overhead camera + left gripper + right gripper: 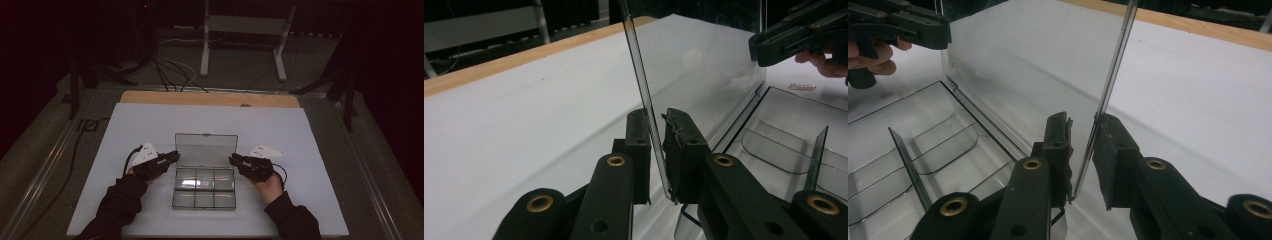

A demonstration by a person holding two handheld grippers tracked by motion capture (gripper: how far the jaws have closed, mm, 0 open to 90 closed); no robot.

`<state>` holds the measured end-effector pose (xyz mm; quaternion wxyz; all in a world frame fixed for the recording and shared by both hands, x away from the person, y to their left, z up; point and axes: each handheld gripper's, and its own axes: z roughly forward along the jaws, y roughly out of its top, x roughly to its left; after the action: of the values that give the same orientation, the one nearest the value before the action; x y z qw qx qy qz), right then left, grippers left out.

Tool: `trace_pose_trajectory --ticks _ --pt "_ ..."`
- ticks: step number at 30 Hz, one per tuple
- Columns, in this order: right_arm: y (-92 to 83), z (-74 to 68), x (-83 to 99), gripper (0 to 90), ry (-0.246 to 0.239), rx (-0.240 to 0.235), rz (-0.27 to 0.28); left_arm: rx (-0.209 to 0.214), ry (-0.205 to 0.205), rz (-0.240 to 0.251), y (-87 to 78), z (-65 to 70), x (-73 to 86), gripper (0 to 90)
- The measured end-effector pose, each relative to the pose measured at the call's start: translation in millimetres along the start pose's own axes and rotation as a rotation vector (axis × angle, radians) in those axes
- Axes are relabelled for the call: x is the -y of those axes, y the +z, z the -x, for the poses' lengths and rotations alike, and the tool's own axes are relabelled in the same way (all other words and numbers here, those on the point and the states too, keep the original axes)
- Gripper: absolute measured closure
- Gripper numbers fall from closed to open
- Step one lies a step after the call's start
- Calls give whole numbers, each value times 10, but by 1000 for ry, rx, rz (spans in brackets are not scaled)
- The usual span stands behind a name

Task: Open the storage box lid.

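A clear plastic compartment box [204, 200] lies on the white mat, its lid [206, 147] standing upright at the far side. My left gripper [176, 156] is at the lid's left edge. In the left gripper view its jaws [657, 150] are shut on that thin clear edge [644, 95]. My right gripper [231, 159] is at the lid's right edge. In the right gripper view its jaws [1083, 150] are closed around that edge [1113, 75]. The box's inner dividers [903, 155] show, and the compartments look empty.
The white mat [125, 130] covers a wooden table whose far edge [210, 98] shows behind it. Beyond are a dark floor with cables [165, 70] and a white metal stand [245, 30]. Each gripper view shows the other gripper [794, 37] [898, 25] across the lid.
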<state>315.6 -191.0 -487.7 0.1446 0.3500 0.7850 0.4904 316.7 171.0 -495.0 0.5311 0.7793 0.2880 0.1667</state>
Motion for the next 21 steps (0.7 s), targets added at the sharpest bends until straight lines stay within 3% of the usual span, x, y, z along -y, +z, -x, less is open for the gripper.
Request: trace_pose_trajectory --ticks 13,21 --pt "38 9 -24 745 36 12 -19 -6 -54 -3 33 -18 5 805" --pt "73 33 -30 723 85 6 -29 -10 -95 -14 76 -23 0 776"
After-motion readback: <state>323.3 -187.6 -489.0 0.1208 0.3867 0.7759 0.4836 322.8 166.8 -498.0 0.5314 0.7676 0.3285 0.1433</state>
